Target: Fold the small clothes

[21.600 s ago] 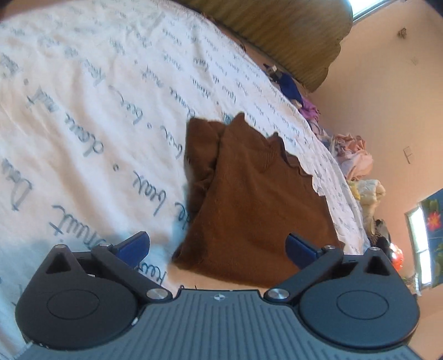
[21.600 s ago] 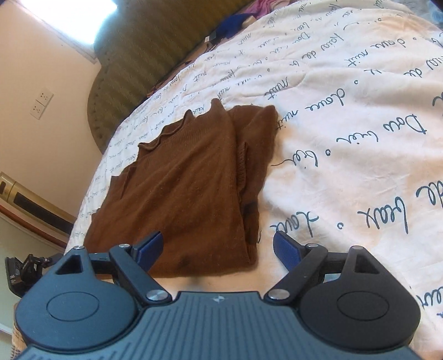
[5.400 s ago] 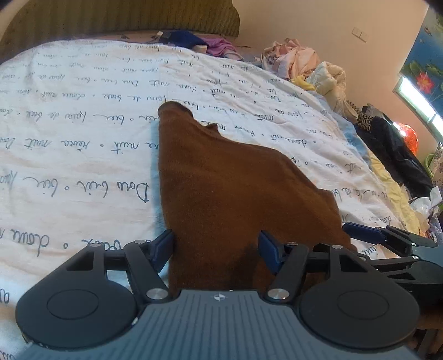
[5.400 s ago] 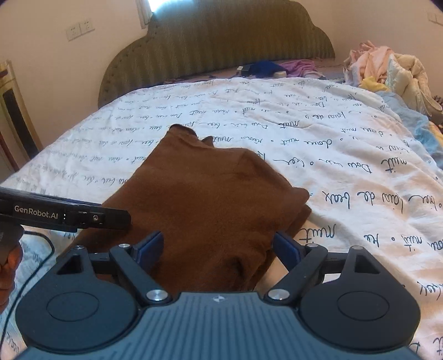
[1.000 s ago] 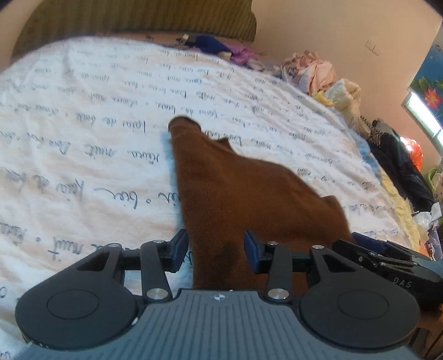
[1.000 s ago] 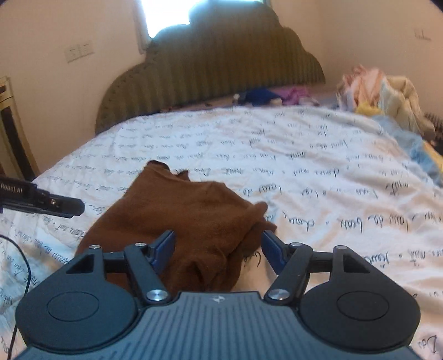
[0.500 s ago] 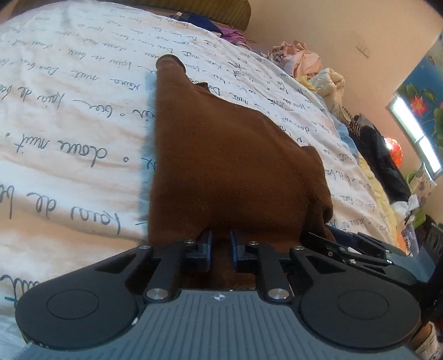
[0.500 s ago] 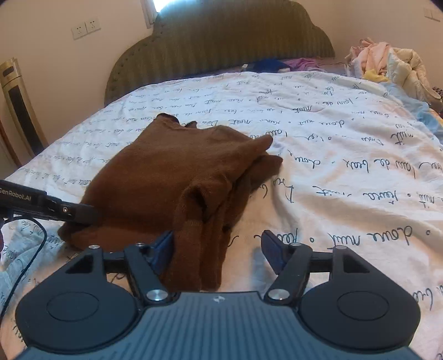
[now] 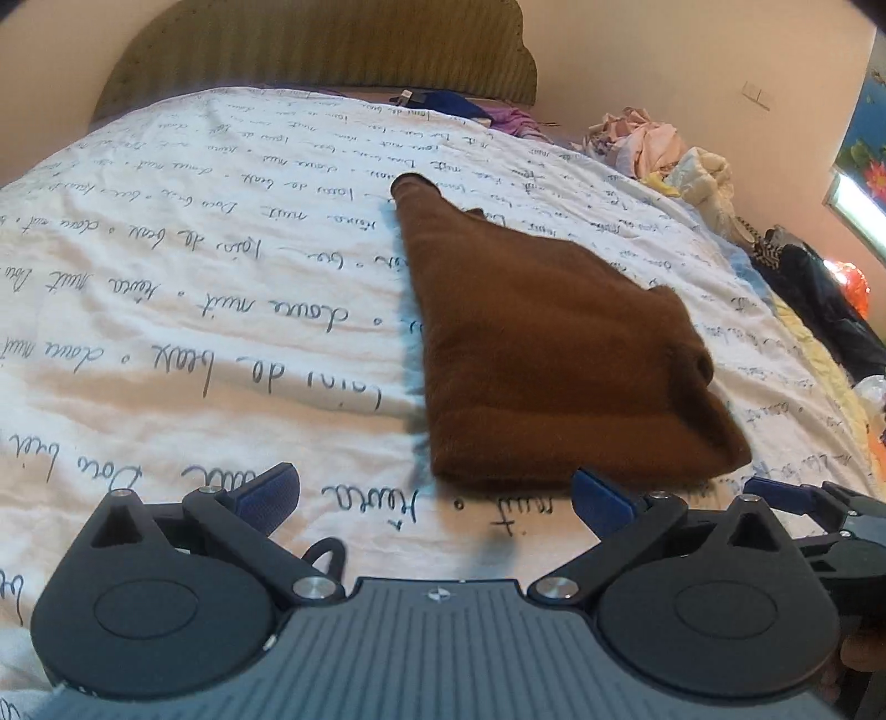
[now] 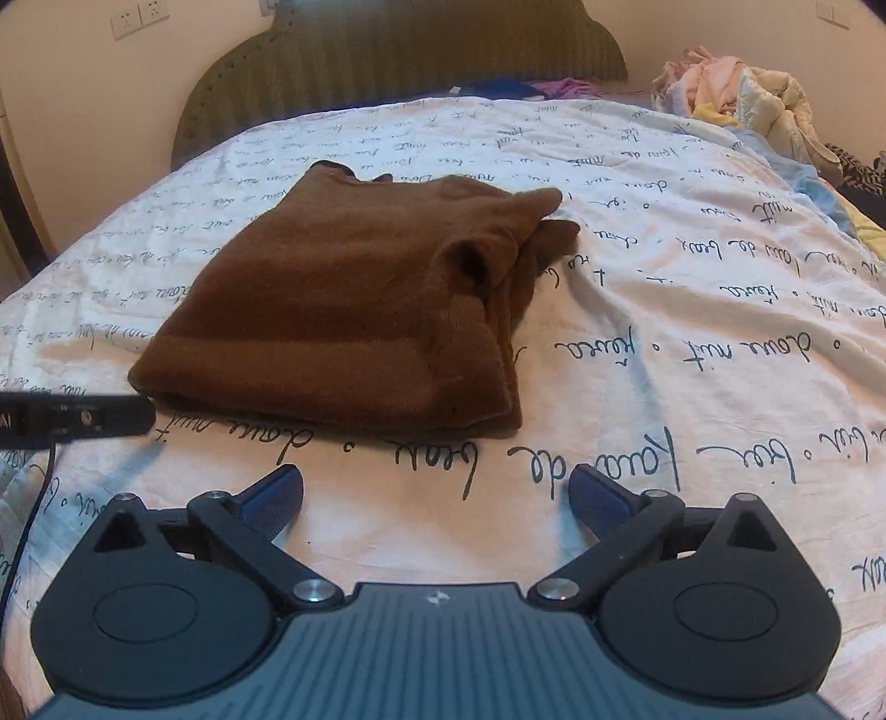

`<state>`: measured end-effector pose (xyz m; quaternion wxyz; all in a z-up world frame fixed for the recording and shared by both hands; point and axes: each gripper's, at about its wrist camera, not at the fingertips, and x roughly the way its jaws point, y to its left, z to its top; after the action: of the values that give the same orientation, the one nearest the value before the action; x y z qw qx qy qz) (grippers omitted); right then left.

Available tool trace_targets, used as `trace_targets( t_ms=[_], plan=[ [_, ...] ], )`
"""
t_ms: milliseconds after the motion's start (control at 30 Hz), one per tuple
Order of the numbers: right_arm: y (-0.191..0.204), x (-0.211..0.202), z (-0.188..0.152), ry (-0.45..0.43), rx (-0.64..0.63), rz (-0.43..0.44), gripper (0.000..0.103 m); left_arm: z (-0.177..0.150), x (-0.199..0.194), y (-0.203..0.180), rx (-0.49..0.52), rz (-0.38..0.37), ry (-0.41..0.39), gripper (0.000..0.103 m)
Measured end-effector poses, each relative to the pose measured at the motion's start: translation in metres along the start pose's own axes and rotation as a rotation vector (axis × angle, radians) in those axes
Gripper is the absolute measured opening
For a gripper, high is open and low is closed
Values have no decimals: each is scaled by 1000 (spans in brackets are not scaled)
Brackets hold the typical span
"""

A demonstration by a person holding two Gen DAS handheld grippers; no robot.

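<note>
- Background: a bed covered by a white quilt point(image 10: 692, 310) printed with dark cursive script; a ribbed olive-green headboard point(image 10: 410, 50) stands at the far end against a cream wall.
- A loose pile of pale clothing point(image 10: 736, 94) lies far ahead and to the right of the right claw, at the bed's far right edge.
- Left claw point(image 9: 434, 493): jaws spread wide, blue pads empty, positioned over bare quilt.
- Right claw point(image 10: 437, 495): jaws spread wide, blue pads empty, positioned over bare quilt.
- Task item: the folded brown knit garment point(image 10: 360, 299) lies flat on the quilt, just ahead of both claws and touching neither.
- From the left claw, the garment sits ahead and slightly right; its near edge lies just beyond the right-hand pad.
- From the right claw, the garment sits ahead and slightly left; bunched layers form its right edge.
- The left claw's black finger tip point(image 10: 77, 418) lies just beside the garment's near left corner in the right wrist view.
</note>
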<state>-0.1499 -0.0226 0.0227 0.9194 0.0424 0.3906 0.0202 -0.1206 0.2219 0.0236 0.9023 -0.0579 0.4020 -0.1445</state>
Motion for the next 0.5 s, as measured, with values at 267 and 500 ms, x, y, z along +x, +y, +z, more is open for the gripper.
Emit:
trace_targets(
  t_ms=[267,500],
  plan=[
    [7,10,-1,-11,-5,-61,103,-22,12,-13,63,75,-52,103],
    [11,16,-2,-6,-16,-83,103,-31,16,-27,119,119,-90,103]
  ],
)
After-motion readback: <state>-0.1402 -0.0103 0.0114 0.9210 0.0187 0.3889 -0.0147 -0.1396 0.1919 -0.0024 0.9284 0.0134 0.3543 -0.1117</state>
